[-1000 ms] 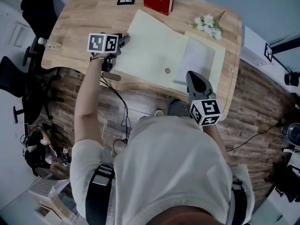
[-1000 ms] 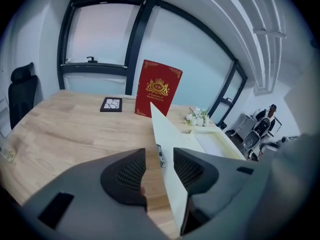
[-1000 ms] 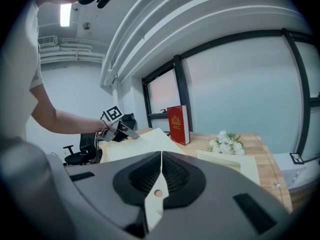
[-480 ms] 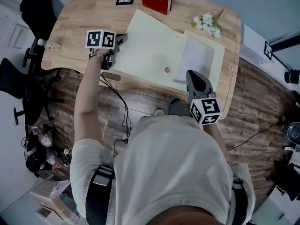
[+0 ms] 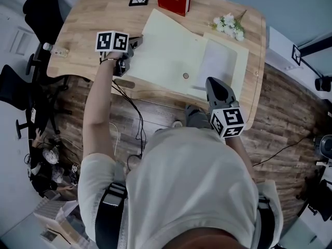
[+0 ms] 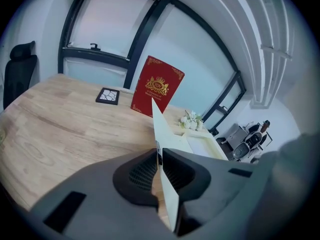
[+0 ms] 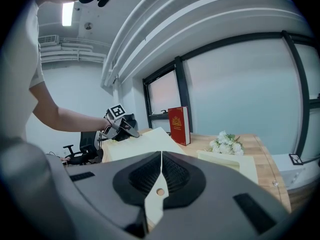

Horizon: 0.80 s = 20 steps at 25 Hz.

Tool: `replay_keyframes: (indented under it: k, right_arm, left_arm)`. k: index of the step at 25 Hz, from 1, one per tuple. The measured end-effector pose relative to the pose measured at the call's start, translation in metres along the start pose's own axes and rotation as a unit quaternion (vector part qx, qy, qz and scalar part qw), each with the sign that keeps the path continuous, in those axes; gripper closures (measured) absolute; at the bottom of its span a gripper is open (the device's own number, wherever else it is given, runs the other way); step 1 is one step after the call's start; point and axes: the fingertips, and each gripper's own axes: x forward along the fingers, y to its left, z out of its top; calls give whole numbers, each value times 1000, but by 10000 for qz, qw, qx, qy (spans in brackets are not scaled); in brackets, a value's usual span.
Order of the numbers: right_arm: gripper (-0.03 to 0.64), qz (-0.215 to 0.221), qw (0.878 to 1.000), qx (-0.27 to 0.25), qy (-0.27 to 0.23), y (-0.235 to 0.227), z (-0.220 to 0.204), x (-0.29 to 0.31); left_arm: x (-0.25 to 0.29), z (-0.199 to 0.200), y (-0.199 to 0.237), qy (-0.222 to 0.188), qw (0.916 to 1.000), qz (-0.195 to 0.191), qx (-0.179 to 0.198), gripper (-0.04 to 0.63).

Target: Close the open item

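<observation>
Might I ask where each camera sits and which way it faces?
Head view: on the person's head, looking down at the table and folder; shoulders, left arm, left gripper, right gripper show.
Left gripper view: on the left gripper, facing the red book; jaws closing on the folder's open flap.
Right gripper view: on the right gripper, shut on the folder's near edge, facing across it; left arm shows.
Gripper views share red book, white flowers.

We see the cream folder (image 5: 171,56) lying open on the bench (image 5: 88,25). Its wide left flap is lifted at the outer edge, and a white sheet (image 5: 218,66) rests in its right half.
</observation>
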Motion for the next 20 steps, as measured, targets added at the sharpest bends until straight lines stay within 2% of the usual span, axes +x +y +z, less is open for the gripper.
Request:
replay_keyframes:
  k: [20]
  right_arm:
    - [597, -201, 9997, 42, -135, 20, -6, -30]
  left_arm:
    - [-20, 25, -65, -367, 9978, -461, 295, 555]
